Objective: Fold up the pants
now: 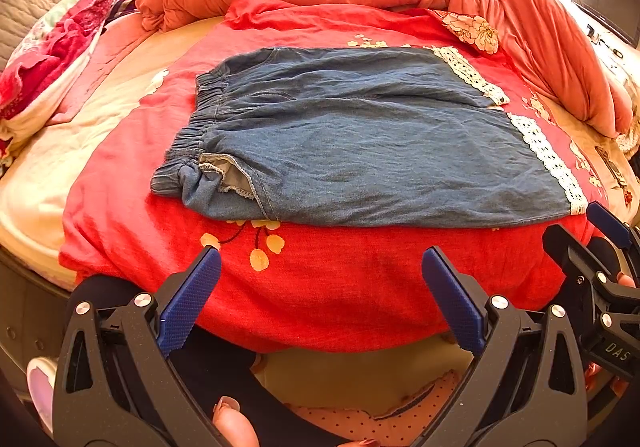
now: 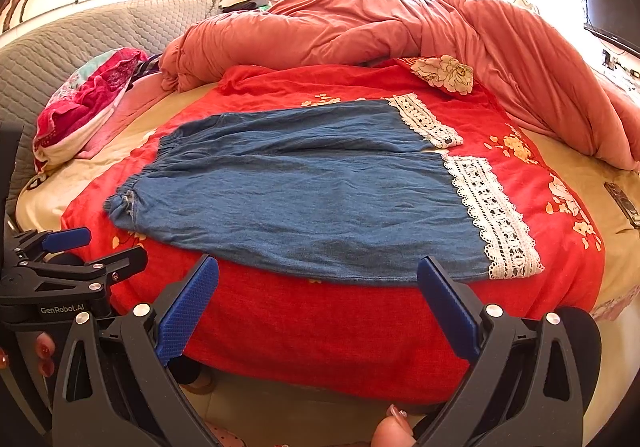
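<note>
My pants (image 1: 360, 143) lie flat on the red sheet (image 1: 320, 287) near the bed's front edge, waistband (image 1: 192, 135) toward the left, lace hems (image 1: 548, 159) toward the right. The near leg lies in front of the far one, whose shorter lace strip (image 2: 424, 119) sits further back. My left gripper (image 1: 320, 259) hangs off the front edge, fingers spread wide, holding nothing, apart from the cloth. My right gripper (image 2: 318, 267) is likewise spread and empty, its fingertips just short of the pants' near edge. A rumpled pink quilt (image 2: 400, 31) is heaped along the bed's back edge, and a pillow (image 2: 88, 103) rests at the back left corner.
</note>
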The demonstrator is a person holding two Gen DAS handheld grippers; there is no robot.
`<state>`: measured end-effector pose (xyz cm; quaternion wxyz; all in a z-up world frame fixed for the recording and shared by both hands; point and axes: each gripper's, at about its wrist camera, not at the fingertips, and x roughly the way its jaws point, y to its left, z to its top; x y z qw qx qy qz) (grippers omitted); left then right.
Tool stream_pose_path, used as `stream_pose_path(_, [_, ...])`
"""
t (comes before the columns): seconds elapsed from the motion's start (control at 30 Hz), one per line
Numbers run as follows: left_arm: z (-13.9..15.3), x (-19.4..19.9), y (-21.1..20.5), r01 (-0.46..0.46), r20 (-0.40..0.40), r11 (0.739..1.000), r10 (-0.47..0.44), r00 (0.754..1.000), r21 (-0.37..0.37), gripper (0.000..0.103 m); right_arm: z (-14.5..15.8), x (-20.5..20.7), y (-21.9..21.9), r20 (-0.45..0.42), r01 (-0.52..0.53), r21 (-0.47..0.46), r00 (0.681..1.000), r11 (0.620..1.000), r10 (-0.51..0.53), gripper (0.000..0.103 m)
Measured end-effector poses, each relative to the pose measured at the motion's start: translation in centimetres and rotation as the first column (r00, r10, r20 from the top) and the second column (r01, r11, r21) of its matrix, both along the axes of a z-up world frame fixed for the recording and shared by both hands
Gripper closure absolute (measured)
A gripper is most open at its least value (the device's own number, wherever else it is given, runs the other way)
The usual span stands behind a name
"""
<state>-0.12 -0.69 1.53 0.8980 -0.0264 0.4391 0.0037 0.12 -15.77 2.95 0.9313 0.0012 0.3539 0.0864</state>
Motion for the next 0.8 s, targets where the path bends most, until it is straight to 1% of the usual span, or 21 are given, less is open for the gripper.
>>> stream_pose_path(0.8, [0.14, 0.0, -0.14, 0.008, 0.008, 1.0, -0.008, 1.0, -0.014, 0.008, -0.14, 0.06, -0.13, -0.008, 0.005, -0.009, 1.0, 1.0, -0.005, 0.004])
